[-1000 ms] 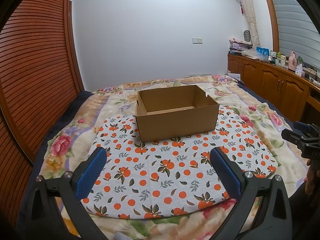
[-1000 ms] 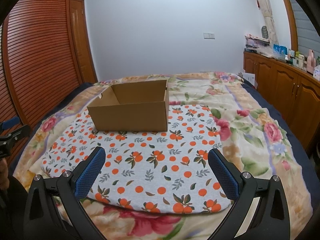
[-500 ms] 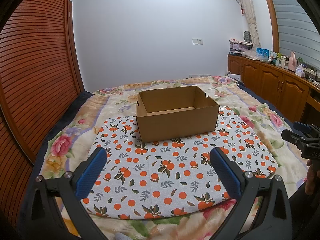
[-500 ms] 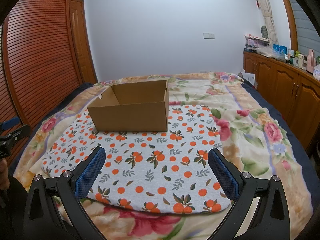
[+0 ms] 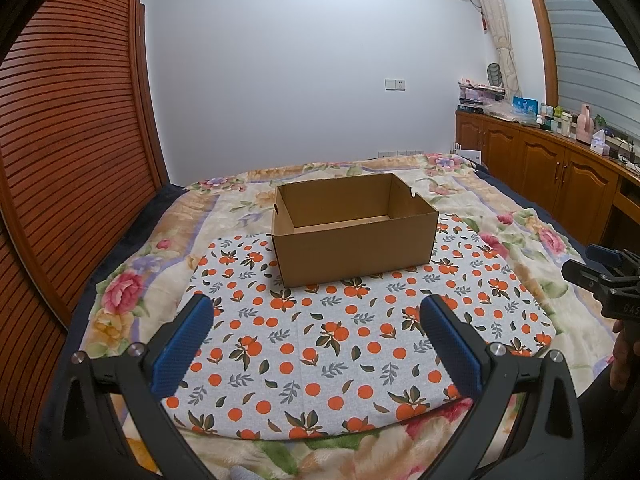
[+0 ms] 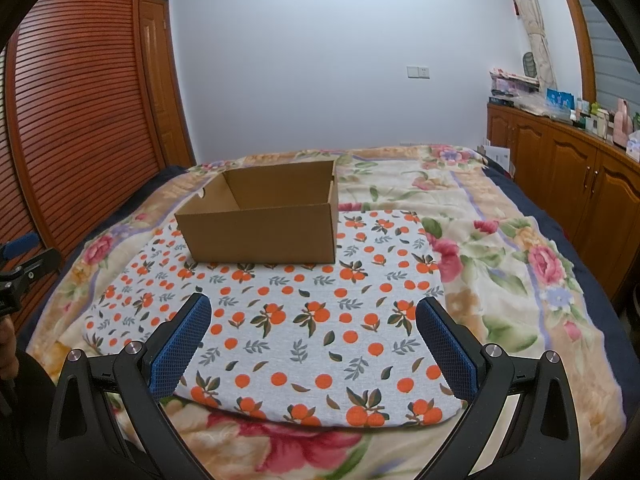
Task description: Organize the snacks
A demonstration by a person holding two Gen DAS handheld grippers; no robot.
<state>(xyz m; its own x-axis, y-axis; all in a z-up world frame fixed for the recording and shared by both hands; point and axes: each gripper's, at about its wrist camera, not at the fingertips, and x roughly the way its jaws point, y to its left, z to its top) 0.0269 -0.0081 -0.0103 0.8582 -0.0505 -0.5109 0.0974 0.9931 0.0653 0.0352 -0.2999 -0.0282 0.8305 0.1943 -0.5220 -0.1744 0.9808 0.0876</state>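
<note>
Bedroom quiet: nothing has shifted since a second ago, the cardboard box point(image 5: 354, 236) empty at the mat's point(image 5: 340, 344) far edge, left gripper point(image 5: 316, 334) and right gripper point(image 6: 314, 332) both splayed, snackless.

Black tool point(image 5: 316, 312) frames, blue textured pads point(image 6: 180, 348), silver screws

"DAS" on right gripper point(image 5: 612, 284) (cut off).
</note>
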